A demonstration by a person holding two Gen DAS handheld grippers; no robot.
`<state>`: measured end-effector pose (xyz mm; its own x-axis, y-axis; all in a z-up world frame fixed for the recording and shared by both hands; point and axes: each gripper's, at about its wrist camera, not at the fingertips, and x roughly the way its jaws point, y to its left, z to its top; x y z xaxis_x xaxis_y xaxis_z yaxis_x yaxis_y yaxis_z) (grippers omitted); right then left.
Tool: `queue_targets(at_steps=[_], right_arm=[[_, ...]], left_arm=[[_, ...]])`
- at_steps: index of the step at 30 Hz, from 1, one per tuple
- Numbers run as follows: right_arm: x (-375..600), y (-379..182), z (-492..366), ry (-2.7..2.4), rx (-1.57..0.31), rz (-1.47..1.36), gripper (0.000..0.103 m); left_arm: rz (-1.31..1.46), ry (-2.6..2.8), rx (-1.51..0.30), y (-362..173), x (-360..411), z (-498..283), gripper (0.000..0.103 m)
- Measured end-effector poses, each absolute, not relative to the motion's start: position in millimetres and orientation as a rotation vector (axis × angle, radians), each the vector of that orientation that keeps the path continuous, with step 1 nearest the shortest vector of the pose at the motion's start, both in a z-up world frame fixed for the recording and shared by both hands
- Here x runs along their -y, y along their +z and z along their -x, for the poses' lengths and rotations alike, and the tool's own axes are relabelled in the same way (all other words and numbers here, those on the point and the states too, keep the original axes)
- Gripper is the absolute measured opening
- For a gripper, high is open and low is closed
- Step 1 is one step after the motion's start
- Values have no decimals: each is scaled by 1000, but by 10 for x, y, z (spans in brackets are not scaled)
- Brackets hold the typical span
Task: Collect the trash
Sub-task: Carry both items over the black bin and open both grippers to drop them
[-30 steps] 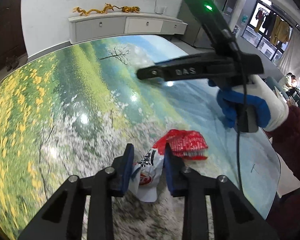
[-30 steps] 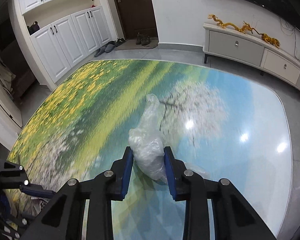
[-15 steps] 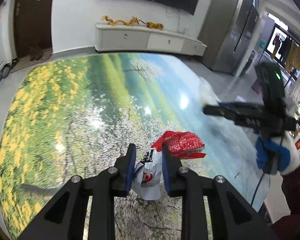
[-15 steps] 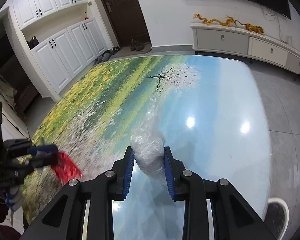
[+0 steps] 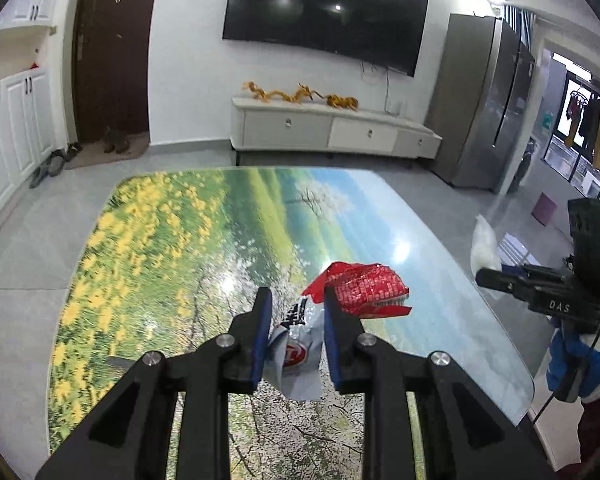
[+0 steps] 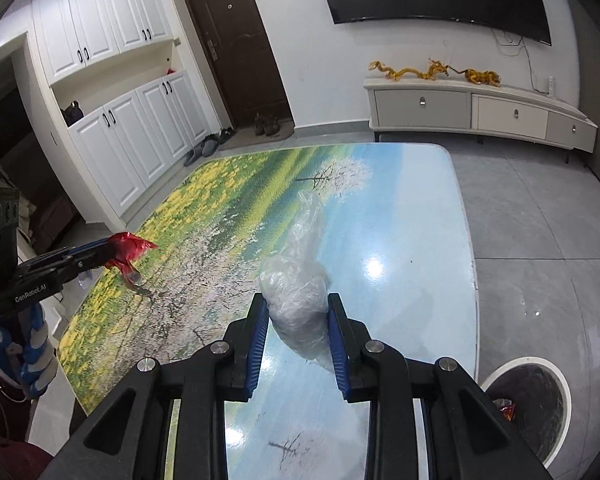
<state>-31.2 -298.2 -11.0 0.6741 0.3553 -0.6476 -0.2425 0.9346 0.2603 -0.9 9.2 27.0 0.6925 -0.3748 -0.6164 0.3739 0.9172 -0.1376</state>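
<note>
Trash was in both grips, so pickup was basically done. My left gripper (image 5: 296, 334) had its jaws nearly closed on a crumpled red-and-white foil snack wrapper (image 5: 342, 300), lifted off the glossy landscape-print tabletop (image 5: 160, 248). My right gripper (image 6: 298, 334) was squeezed onto a scrunched clear plastic bag (image 6: 296, 300). Table looked bare otherwise. What's left: dropping both into the round white-rimmed bin (image 6: 528, 396) on the floor, which I think already had a wrapper inside.
</note>
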Motion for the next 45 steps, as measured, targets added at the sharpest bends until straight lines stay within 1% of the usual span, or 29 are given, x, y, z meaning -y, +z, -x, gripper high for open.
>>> queue_targets(at_steps=[6, 21, 32, 45], right_arm=[[2979, -19, 435, 332, -739, -160, 28], [2901, 21, 460, 341, -737, -158, 28], [3010, -74, 394, 343, -747, -191, 28], [3460, -246, 450, 311, -734, -290, 28]], left_arm=[[0, -393, -638, 416, -144, 118, 23], [-1, -307, -607, 456, -246, 118, 23], [-32, -261, -625, 397, -161, 64, 23], [-86, -301, -681, 389, 202, -80, 23]])
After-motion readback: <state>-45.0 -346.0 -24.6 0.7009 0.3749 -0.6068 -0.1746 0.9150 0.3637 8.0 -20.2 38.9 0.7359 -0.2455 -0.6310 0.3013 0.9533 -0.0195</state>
